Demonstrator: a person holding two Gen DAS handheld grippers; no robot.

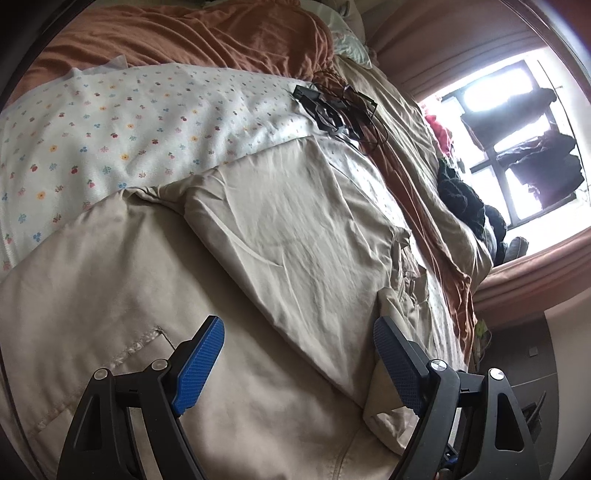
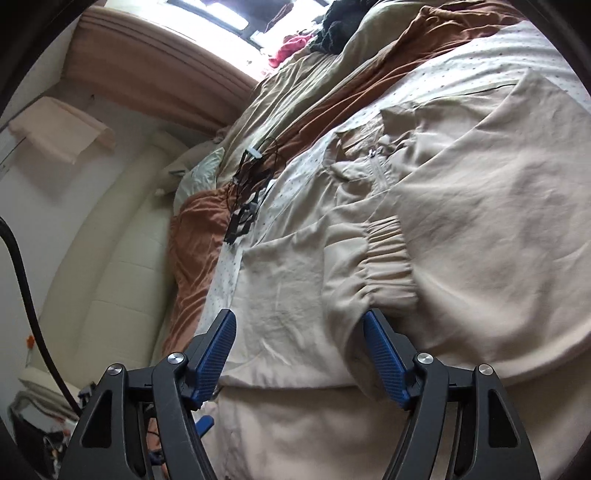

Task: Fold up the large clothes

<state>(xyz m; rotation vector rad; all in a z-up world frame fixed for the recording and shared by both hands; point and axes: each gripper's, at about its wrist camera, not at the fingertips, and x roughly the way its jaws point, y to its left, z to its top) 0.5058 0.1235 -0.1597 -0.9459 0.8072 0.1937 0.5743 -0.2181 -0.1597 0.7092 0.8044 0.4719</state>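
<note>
A large beige jacket [image 1: 280, 229] lies spread on the bed, partly folded, with one panel laid over the body. In the right wrist view the same jacket [image 2: 480, 221] shows its zip collar [image 2: 376, 166] and an elastic cuff [image 2: 388, 258] on a sleeve folded across it. My left gripper [image 1: 297, 332] is open just above the jacket, holding nothing. My right gripper [image 2: 299, 332] is open above the sleeve near the cuff, holding nothing.
A floral white sheet [image 1: 110, 129] and a rust-brown blanket [image 1: 184, 33] cover the bed. A black tangle of cables and a small device [image 1: 336, 110] lies past the jacket, also in the right wrist view [image 2: 247, 192]. Dark clothes [image 1: 465, 199] pile by the window [image 1: 517, 140].
</note>
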